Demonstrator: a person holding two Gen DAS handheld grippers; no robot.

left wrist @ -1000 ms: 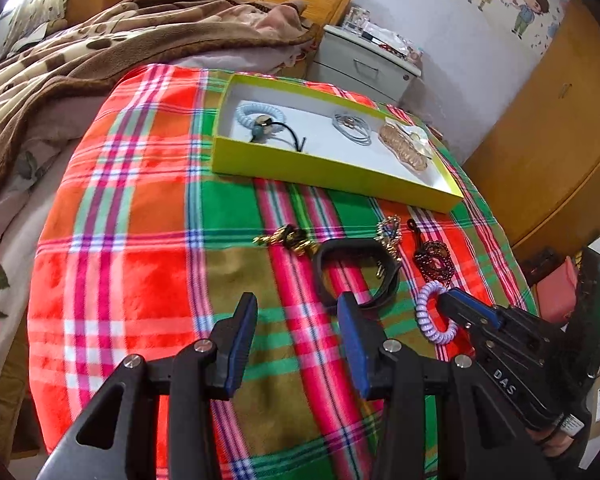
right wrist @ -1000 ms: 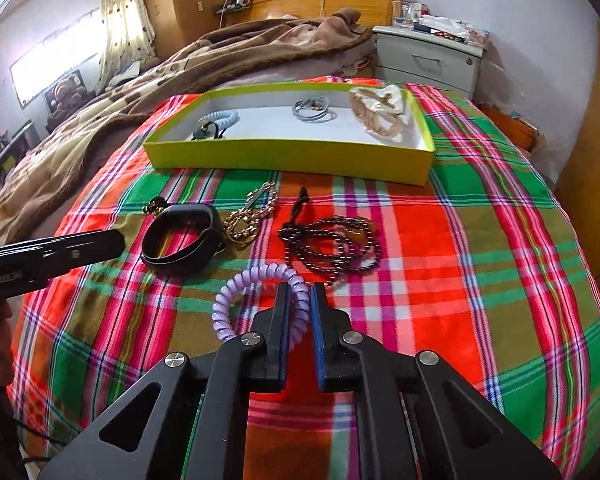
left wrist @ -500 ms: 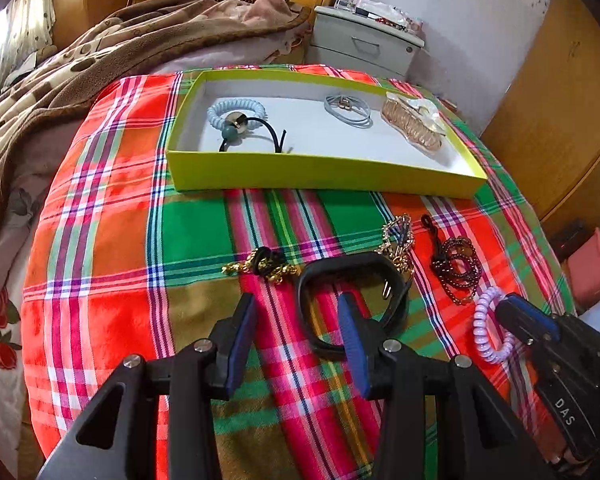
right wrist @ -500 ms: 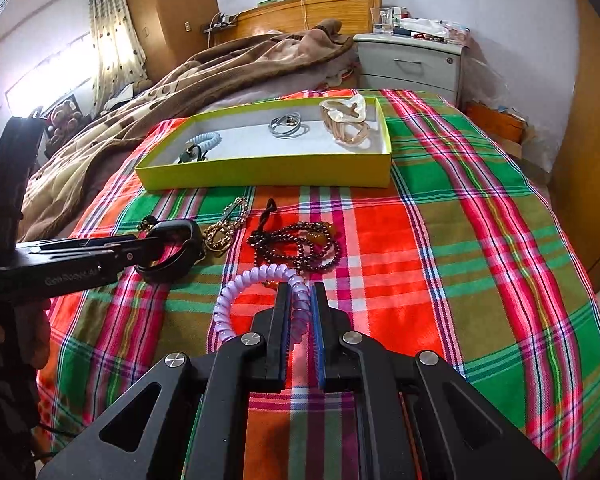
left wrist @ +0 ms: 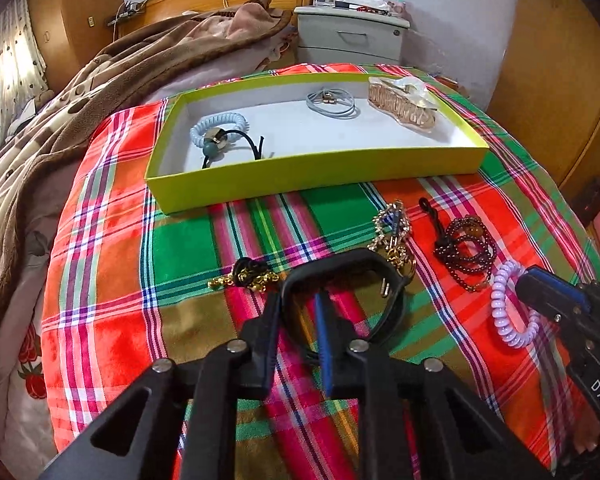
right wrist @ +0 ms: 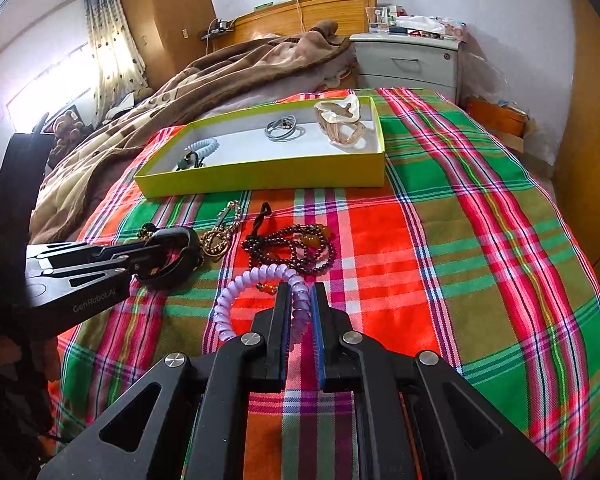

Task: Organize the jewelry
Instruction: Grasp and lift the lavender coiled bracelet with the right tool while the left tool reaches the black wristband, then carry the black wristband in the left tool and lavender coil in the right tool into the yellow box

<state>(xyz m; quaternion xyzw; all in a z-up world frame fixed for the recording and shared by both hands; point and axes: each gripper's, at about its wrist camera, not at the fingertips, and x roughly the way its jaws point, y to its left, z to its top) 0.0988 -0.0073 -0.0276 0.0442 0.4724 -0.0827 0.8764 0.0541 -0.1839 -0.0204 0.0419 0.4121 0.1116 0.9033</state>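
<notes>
A yellow-green box (left wrist: 316, 178) (right wrist: 260, 178) on the plaid bedspread holds a blue coil tie (left wrist: 219, 128), a grey band (left wrist: 332, 104) and a tan hair claw (left wrist: 402, 108). My left gripper (left wrist: 298, 304) straddles the near band of a black bracelet (left wrist: 380, 276) (right wrist: 180, 256), jaws narrowed but a gap still shows. My right gripper (right wrist: 300, 296) is shut on a purple coil hair tie (right wrist: 236, 300) (left wrist: 508, 308). A gold chain (left wrist: 392, 232), dark beads (left wrist: 466, 256) (right wrist: 292, 246) and a gold-black piece (left wrist: 248, 276) lie loose.
A brown blanket (left wrist: 100, 80) is heaped at the left of the bed. A grey nightstand (left wrist: 350, 40) stands behind the box. A wooden wardrobe (left wrist: 560, 100) is at the right. The bed edge drops off at the right (right wrist: 580, 280).
My left gripper has moved forward onto the black bracelet and its jaws have narrowed around the band. My right gripper still holds the purple coil tie.
</notes>
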